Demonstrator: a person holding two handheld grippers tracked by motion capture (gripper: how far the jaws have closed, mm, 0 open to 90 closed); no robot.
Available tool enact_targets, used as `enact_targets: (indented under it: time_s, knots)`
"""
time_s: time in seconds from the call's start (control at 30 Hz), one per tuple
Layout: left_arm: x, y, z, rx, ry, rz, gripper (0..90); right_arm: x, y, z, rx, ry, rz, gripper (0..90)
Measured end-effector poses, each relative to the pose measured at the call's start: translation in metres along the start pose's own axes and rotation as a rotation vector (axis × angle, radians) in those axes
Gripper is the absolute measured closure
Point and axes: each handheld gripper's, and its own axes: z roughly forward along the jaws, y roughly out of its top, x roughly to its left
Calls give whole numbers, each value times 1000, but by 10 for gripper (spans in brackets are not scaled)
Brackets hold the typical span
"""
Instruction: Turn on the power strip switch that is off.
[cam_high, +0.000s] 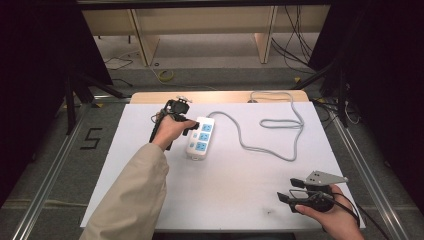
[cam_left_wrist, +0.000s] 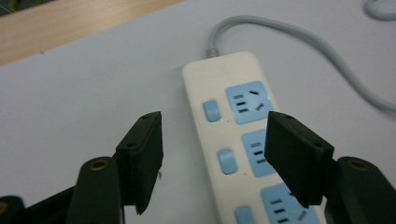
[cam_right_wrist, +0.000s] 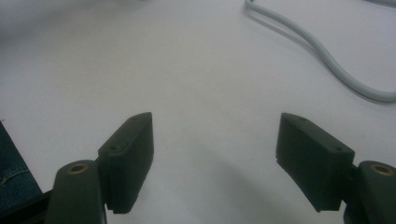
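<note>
White table, power strip, left gripper spread over it

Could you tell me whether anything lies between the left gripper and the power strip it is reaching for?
Nothing visible does. The left gripper hangs open with its jaws either side of the power strip, with bare white table around it. The strip's grey cable trails away from its far end.

power strip: its near end runs off the bottom edge in the left gripper view, third socket half cut
grey cord: far end drops behind the table's back edge, plug hidden
left gripper: a hand covers its body in the high view
socket markings: too small to read
</note>
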Motion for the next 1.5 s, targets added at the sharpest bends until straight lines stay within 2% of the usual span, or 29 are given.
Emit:
enact_targets:
  time_s: [0.03,0.4,0.53,0.77,0.9,1.07,1.43,1.5]
  knots:
    - [0,-2,-2,-3,-12,-3,356,0,0,0,0,0,1,283]
    - [1,-30,-27,-50,-37,55,288,0,0,0,-4,-1,1,283]
    - [1,-42,-33,-45,-73,46,282,0,1,1,-3,0,0,283]
    - [3,-59,-43,-55,-100,48,275,0,1,1,1,-2,1,283]
    - [2,-66,-48,-63,-93,76,276,1,1,2,-1,-1,0,283]
    - [-1,-72,-55,-89,-90,82,273,1,1,2,1,1,-1,283]
    - [-10,-90,-63,-97,-86,142,262,1,2,3,0,1,-3,282]
    - [-12,-93,-63,-97,-93,140,259,1,2,3,-2,2,-3,282]
